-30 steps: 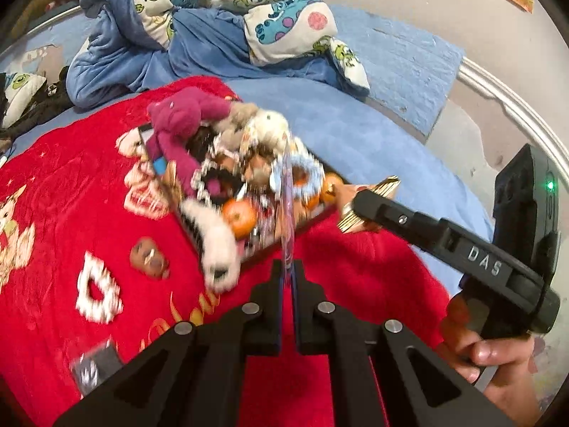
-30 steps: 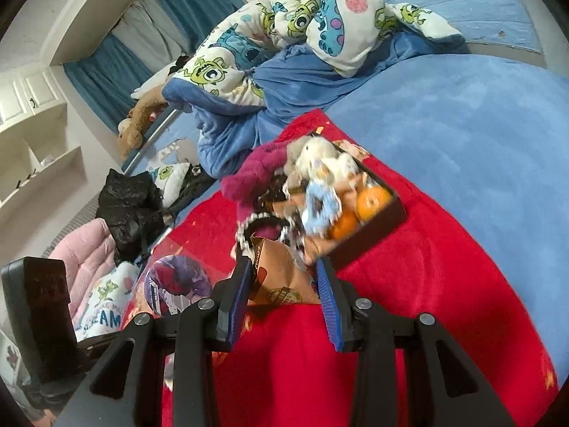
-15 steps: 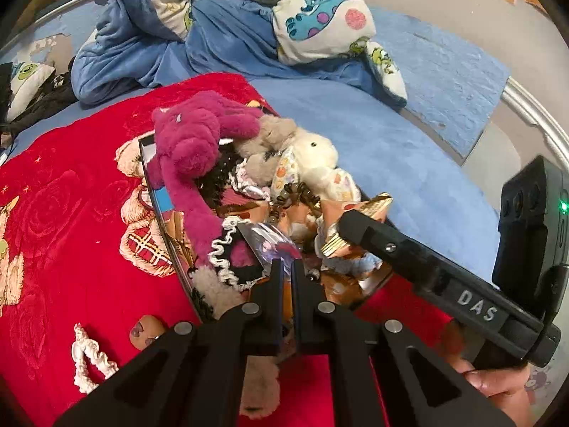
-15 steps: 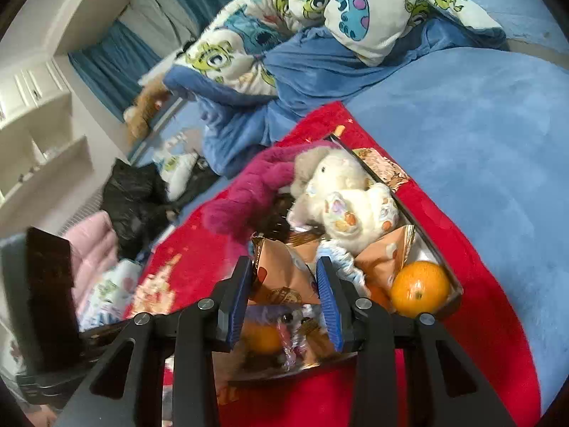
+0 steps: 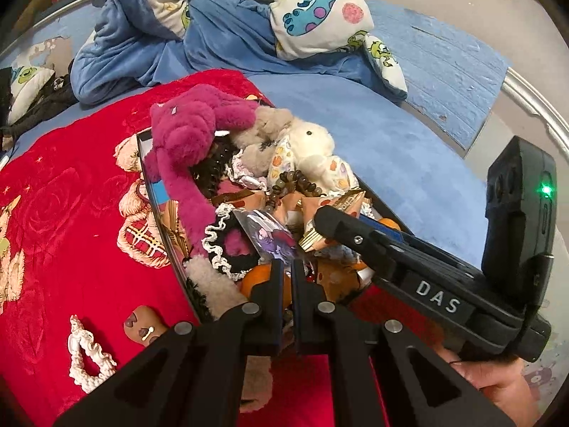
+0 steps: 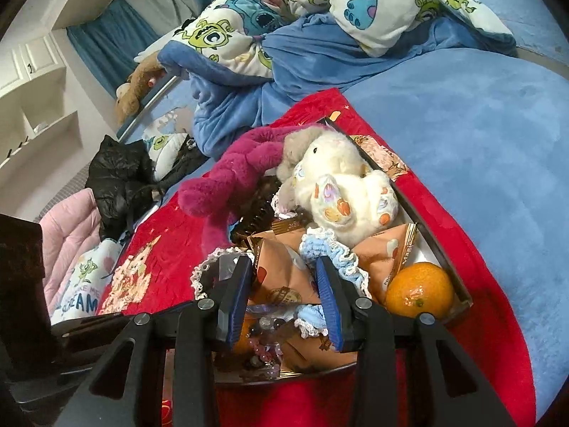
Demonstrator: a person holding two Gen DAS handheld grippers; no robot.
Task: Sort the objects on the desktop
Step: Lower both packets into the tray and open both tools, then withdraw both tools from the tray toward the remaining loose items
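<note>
A dark tray on the red blanket is piled with a magenta plush, a white bunny plush, a mandarin, scrunchies, beads and snack packets. My left gripper is shut on a thin picture card, held just over the tray's near end. My right gripper is shut on an orange-brown snack packet above the tray's contents. In the left wrist view the right gripper reaches in from the right, a hand on its grip.
A white lace scrunchie and a small brown toy lie on the blanket left of the tray. A rumpled cartoon quilt is heaped behind. A black bag, pink jacket and white shelves are far left.
Both grippers have moved forward and down over the tray, each still shut on its item. The tray and plush toys look much nearer than before.
</note>
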